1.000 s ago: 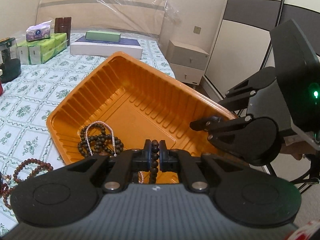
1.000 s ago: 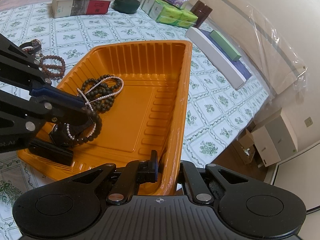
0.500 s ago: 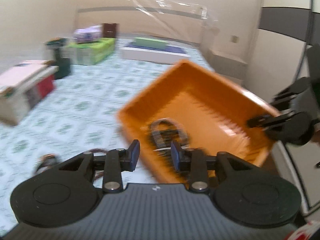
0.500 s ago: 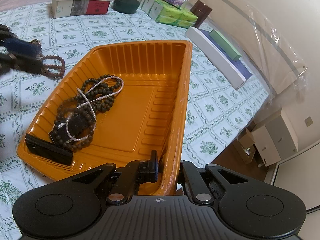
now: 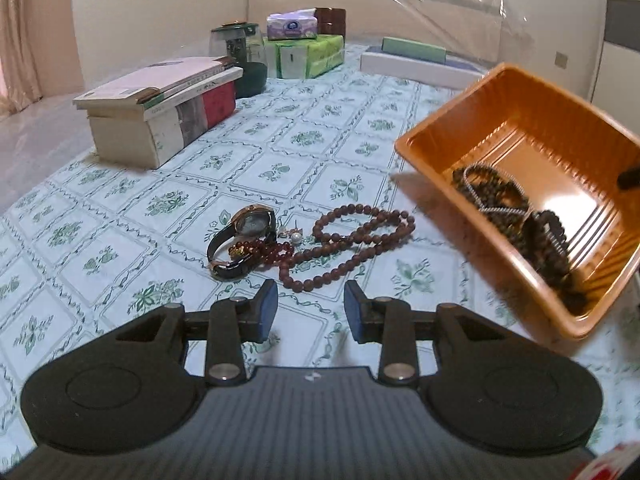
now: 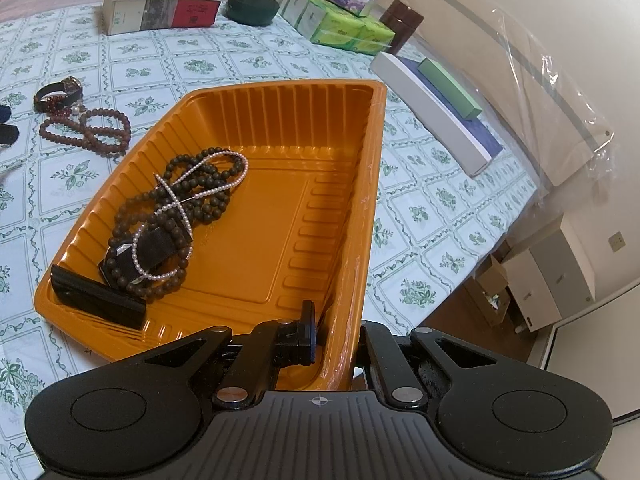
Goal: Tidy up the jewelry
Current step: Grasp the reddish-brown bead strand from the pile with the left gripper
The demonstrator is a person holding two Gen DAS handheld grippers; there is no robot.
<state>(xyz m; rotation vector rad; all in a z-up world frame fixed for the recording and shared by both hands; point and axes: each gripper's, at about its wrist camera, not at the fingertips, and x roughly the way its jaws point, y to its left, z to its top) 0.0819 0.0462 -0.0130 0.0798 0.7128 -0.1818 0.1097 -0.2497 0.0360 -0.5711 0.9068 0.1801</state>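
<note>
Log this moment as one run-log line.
left claw: open over beads | right claw: shut on tray | watch: on cloth

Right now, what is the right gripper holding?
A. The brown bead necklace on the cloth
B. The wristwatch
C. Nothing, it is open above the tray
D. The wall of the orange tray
D. In the right wrist view the right gripper is shut on the near wall of the orange tray, one finger inside and one outside, while the brown bead necklace and the wristwatch lie on the cloth.

Cream walls [image 5: 160, 8], a plastic-wrapped headboard [image 6: 520, 92], perhaps a pale bedside cabinet [image 6: 552, 276]
</note>
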